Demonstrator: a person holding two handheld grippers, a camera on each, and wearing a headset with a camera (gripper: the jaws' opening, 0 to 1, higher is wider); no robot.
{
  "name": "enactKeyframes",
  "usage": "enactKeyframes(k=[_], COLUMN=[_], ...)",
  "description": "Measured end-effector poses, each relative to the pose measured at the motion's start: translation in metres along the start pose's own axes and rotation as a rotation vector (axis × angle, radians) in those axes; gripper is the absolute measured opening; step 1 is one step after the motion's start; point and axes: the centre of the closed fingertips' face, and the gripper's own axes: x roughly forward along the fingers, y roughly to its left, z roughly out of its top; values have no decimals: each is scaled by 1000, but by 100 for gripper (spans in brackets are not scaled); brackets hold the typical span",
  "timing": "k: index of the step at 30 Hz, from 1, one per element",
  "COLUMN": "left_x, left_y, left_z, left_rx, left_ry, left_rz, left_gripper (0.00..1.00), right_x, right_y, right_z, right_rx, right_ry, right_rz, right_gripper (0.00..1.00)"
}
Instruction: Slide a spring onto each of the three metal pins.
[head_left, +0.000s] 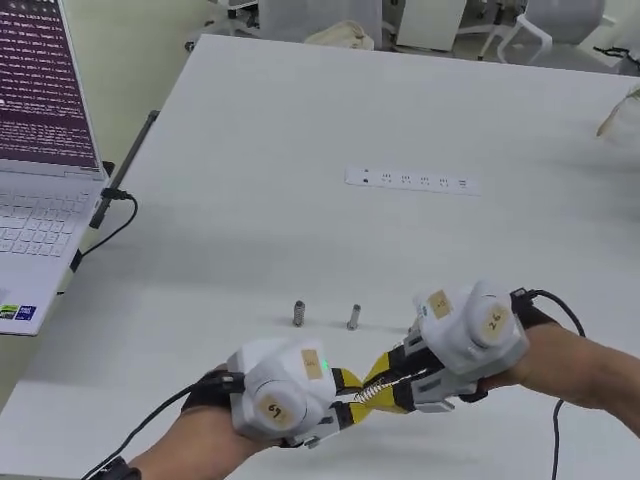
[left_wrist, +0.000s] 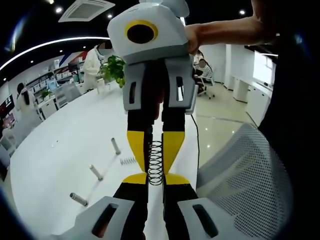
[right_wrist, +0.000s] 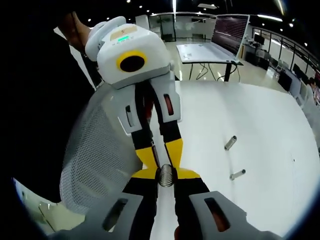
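Spring (head_left: 368, 392) is held off the bench (head_left: 300, 120), well to the person's side of the power strip (head_left: 412, 181), probably so two grips can steady it for threading. The right tongs (right_wrist: 166, 176) are clamped on one end, and the left tongs (left_wrist: 156, 180) are pinched nearly together on the other. Two pins (head_left: 299, 313) stand between power strip and spring.

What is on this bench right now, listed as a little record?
Spring: held between the two grippers
Left gripper: fingers shut on one end
Right gripper: fingers shut on the other end
Left pin: upright on the table
Right pin: upright, apart from it
Loose spring: lying on the table near the pins
Laptop: open, at the left
Power strip: farther back
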Motion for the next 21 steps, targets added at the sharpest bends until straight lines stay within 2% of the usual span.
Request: enactKeyframes(k=[5, 8, 21], left_x=[1, 1, 7], left_y=[-2, -1, -3], left_z=[-1, -1, -3], left_rx=[0, -4, -25], left_ry=[2, 2, -4], left_rz=[-18, -20, -17], left_gripper=[2, 2, 3], right_x=[1, 2, 3], right_y=[2, 0, 0], right_z=[-4, -4, -11], right_rx=[-72, -97, -126], right_ry=[56, 68, 106], right_rz=[5, -5, -16], right_gripper=[9, 9, 8])
